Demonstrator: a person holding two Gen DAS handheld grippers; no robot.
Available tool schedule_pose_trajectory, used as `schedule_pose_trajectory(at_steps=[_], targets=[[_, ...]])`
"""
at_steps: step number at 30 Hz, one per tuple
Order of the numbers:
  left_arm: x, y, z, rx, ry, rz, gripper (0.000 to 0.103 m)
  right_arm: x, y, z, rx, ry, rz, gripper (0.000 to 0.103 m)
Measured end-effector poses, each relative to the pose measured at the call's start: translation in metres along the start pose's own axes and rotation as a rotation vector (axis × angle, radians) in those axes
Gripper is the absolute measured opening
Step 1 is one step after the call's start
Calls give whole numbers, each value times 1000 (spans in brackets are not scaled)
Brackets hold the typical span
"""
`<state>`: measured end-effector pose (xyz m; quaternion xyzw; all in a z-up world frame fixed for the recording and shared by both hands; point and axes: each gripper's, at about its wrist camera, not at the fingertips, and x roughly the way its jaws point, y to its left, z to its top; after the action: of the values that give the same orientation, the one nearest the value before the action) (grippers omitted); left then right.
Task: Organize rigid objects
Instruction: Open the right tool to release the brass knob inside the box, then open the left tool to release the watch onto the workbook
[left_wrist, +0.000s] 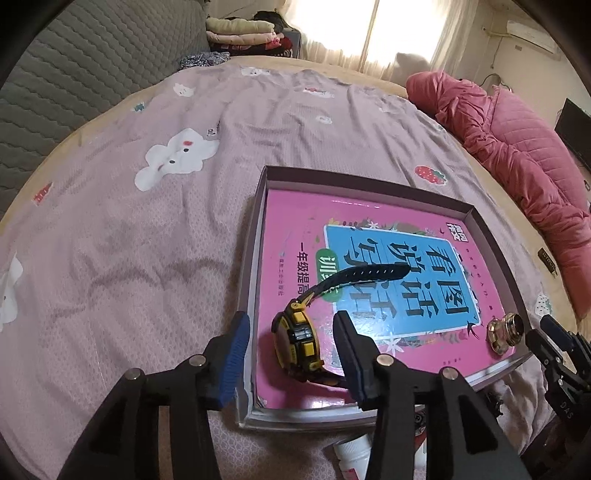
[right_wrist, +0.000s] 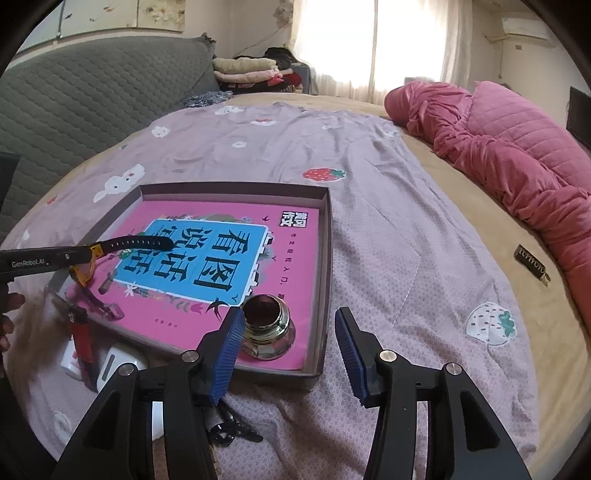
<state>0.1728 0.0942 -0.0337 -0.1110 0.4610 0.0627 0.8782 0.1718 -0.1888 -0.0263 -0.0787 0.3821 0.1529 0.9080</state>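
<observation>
A yellow-and-black watch (left_wrist: 297, 341) is seen standing on edge on a pink book (left_wrist: 369, 295) inside a shallow box (left_wrist: 258, 199) on the bed (left_wrist: 147, 240). It sits at the box's near left corner, between the wide-open jaws of the left gripper (left_wrist: 291, 354), which are not touching it. A brass knob (right_wrist: 267, 326) rests at the near right corner, just beside the right gripper (right_wrist: 288, 354), whose jaws are spread wide and empty.
</observation>
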Motion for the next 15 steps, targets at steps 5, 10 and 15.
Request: schedule_pose_trajectory(at_steps=[5,10,15], targets=[[-3,-1,0,3,-19,-7,47,-2,-1,0,3,-9,7,55],[-13,2,1,-9,-70,-35,48,-2,-2,1,8,-13,8,56],[-25,1,2,-8,-131,-46,52,-1,-3,1,11,-18,3,57]])
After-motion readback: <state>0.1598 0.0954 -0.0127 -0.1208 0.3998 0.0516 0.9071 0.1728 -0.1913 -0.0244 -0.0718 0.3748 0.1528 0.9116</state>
